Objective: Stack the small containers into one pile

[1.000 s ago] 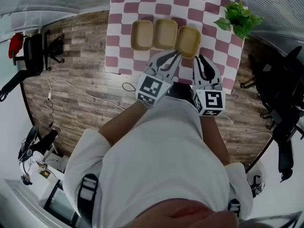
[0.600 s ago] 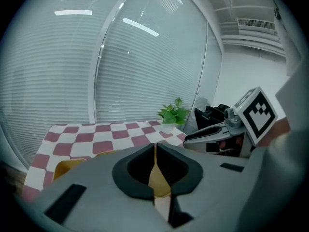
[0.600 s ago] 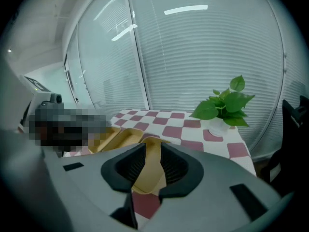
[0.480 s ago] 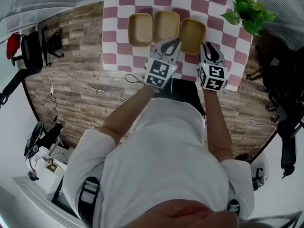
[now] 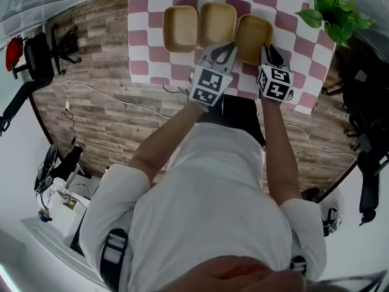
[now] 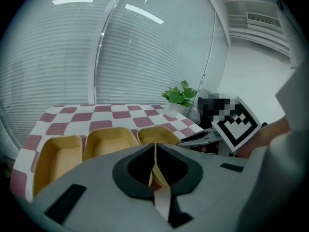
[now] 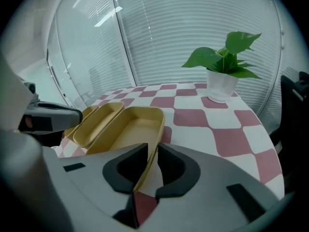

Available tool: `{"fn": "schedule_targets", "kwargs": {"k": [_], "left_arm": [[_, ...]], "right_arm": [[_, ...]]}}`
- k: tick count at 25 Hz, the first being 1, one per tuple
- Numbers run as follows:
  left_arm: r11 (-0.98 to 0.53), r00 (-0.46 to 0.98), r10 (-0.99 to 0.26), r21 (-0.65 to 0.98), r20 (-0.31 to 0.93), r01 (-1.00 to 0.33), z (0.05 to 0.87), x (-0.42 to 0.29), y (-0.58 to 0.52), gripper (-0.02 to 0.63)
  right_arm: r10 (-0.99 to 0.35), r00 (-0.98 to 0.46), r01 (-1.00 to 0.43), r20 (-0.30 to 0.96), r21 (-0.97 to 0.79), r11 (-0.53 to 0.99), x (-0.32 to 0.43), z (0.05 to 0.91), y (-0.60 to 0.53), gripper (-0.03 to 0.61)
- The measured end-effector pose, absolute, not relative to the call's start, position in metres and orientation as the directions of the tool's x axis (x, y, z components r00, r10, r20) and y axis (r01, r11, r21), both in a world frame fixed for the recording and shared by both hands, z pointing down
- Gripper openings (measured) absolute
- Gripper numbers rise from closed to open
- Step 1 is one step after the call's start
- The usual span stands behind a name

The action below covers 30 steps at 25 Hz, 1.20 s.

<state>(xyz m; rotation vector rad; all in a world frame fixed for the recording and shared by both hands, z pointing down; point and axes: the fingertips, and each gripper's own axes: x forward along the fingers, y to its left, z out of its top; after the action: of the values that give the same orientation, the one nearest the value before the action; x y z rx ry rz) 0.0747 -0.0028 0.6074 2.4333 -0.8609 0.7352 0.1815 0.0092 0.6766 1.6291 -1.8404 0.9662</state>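
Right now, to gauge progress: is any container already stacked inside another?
No: the left container, middle container and right container sit side by side on the checkered table, none nested.

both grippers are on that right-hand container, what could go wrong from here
1. The left gripper and the right gripper are both shut on the thin near rim of the right container. Uneven pulls could bend or twist it.
2. Each grip holds only the rim, so the container might slip or tip when raised.
3. It sits close beside the middle container, so lifting it sideways may nudge that one out of line.
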Motion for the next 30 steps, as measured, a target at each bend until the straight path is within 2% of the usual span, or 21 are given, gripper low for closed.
{"fn": "schedule_targets", "kwargs": {"k": [3,14,30], "left_arm": [[-0.694,0.662,-0.431,0.243,0.613,-0.677,0.608,0.072,-0.003,0.035],[-0.695,0.675,-0.437,0.254,0.594,-0.673,0.588,0.07,0.004,0.035],[-0.724,0.734,-0.47,0.262,0.491,-0.639,0.489,0.072,0.02,0.035]], "right_arm": [[-0.636,-0.142,-0.975,0.758,-0.218,-0.041,0.185,0.682,0.008,0.047],[-0.671,-0.104,-0.931,0.734,-0.309,-0.194,0.203,0.655,0.014,0.04],[-0.782,-0.108,-0.915,0.614,-0.369,-0.164,0.203,0.535,0.018,0.04]]}}
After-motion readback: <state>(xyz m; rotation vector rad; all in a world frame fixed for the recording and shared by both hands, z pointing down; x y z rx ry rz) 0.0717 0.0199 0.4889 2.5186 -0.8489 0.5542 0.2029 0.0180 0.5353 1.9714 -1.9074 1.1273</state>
